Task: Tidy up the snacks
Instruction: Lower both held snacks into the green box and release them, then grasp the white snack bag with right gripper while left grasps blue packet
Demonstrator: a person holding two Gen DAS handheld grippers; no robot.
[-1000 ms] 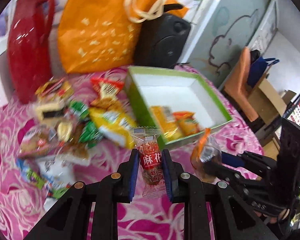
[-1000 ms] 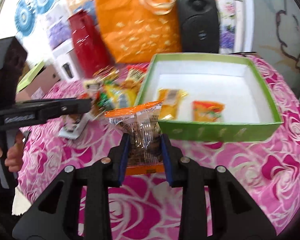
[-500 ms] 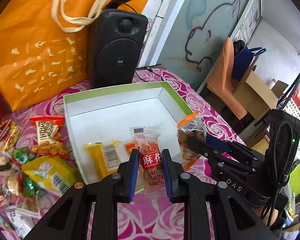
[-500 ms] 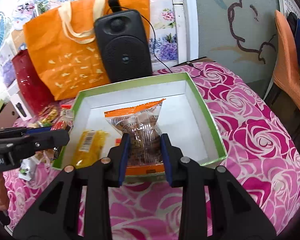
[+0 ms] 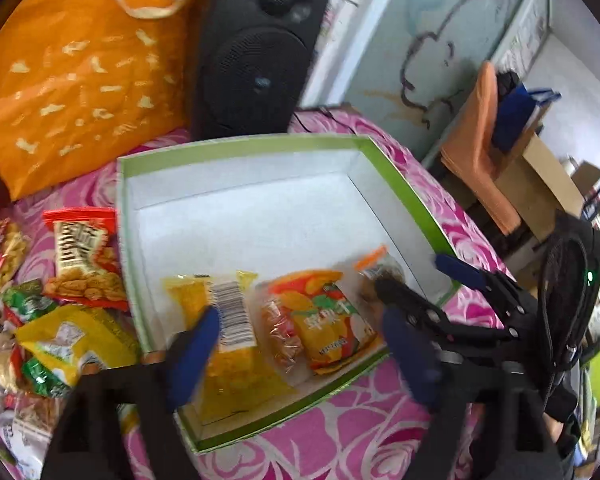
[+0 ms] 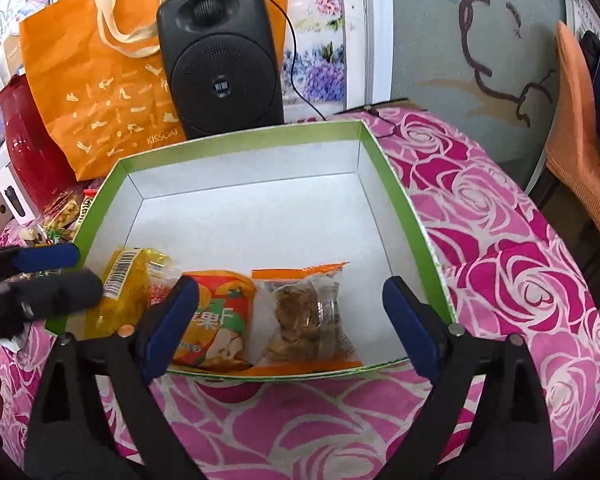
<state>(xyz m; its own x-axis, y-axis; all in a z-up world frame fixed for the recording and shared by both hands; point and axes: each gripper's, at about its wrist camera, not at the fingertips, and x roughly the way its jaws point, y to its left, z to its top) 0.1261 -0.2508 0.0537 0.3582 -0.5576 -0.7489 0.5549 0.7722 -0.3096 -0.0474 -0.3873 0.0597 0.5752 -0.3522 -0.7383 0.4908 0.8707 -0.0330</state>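
Both wide open, gripping nothing. Right hand-held gripper point(image 6: 290, 324) parked over the near edge of the box point(image 6: 236, 136), straddling the orange-trimmed pack point(image 6: 308, 316) lying flat at lower center. Left hand-held gripper point(image 5: 300, 344) same deal, fingers spread over the clear pack point(image 5: 280, 328) between the yellow pack point(image 5: 228, 320) and the fruit pack point(image 5: 328, 320). Looks like drops lined up in a row along the front wall to save room. Plenty more in the pile point(image 5: 52, 300) at left frame, on the counter point(image 6: 500, 240).
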